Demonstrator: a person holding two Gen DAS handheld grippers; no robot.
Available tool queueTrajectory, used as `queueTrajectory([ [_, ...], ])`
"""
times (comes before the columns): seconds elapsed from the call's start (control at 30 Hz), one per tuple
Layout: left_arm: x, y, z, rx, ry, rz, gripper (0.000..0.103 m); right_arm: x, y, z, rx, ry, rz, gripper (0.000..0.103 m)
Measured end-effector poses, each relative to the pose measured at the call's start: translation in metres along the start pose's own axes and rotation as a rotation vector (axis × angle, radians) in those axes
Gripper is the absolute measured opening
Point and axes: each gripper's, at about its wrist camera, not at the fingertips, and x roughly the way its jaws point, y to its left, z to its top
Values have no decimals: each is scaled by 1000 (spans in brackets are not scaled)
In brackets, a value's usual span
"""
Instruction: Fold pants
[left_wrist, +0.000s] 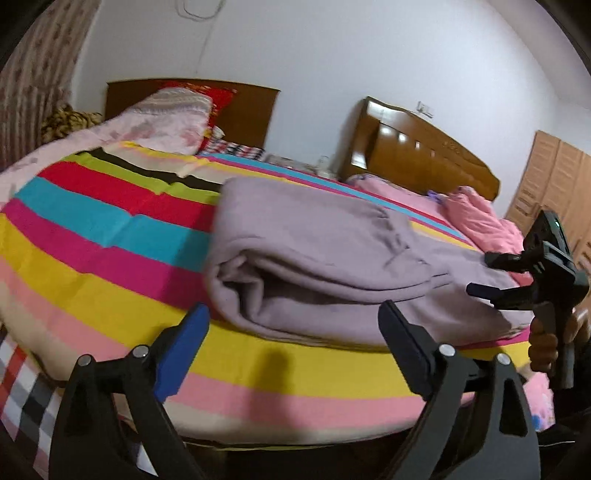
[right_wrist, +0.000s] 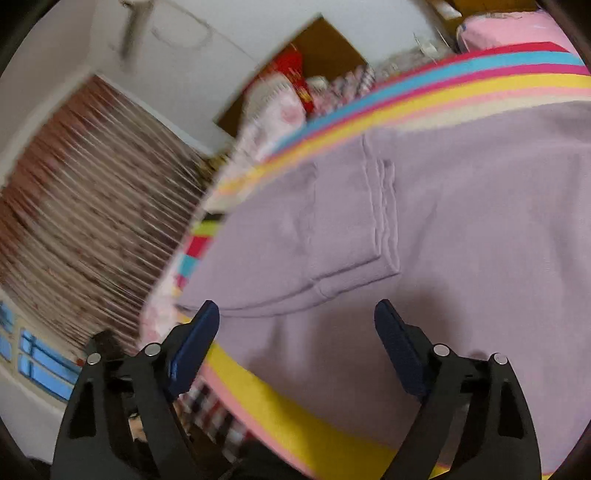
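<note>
Lilac pants (left_wrist: 314, 254) lie folded in a thick bundle on the striped bedsheet (left_wrist: 110, 229). My left gripper (left_wrist: 291, 328) is open and empty, held just in front of the bundle's near folded edge. My right gripper (left_wrist: 484, 273) shows at the right of the left wrist view, open, over the pants' right end. In the right wrist view the right gripper (right_wrist: 297, 321) is open and empty above the pants (right_wrist: 443, 221), whose folded leg end lies just ahead of the fingertips.
A pink floral quilt and pillow (left_wrist: 162, 122) lie at the bed's far end by a wooden headboard (left_wrist: 255, 110). A second bed with pink bedding (left_wrist: 476, 214) is at the right. A curtain (right_wrist: 85, 192) hangs at the side. The bed's near edge (left_wrist: 295, 439) is below my left gripper.
</note>
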Motion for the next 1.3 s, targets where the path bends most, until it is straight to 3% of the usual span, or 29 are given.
queueTrajectory([
  [0.2, 10, -15, -15, 101, 13, 17, 100, 25, 5, 19, 51, 6, -70, 74],
  [0.4, 13, -8, -29, 94, 26, -1, 101, 24, -2, 26, 129, -21, -61, 70],
  [0.5, 7, -1, -30, 83, 24, 14, 101, 15, -2, 16, 116, -15, -141, 58],
  [0.67, -2, 14, -32, 26, -6, 2, 101, 1, -6, 20, 91, -93, -274, 59],
  [0.73, -2, 13, -31, 20, -6, 3, 101, 6, -12, 28, 106, -80, -258, 62],
  [0.8, -2, 11, -32, 23, -4, -9, 101, 14, -9, 31, 70, -55, -231, 75],
  [0.87, -2, 10, -31, 33, -3, -6, 101, 20, 1, 31, 16, -6, -237, 77],
  [0.93, -2, 9, -32, 44, -3, -2, 101, 23, 4, 28, 16, 53, -142, 76],
  [0.97, -3, 10, -32, 44, -3, -4, 101, 24, 2, 27, 26, 75, -93, 73],
  [1.07, -3, 12, -31, 36, -6, -8, 101, 23, -8, 31, 54, 40, -97, 62],
  [1.2, -2, 11, -30, 39, 0, -3, 101, 30, -6, 38, 46, 4, -123, 61],
  [1.23, -1, 11, -30, 41, 2, -2, 101, 33, -3, 38, 24, -4, -148, 53],
  [1.27, -1, 10, -30, 41, 3, -1, 101, 37, -3, 37, 17, 1, -138, 31],
  [1.3, 0, 10, -29, 40, 5, -2, 101, 38, -3, 35, 23, 0, -116, 24],
])
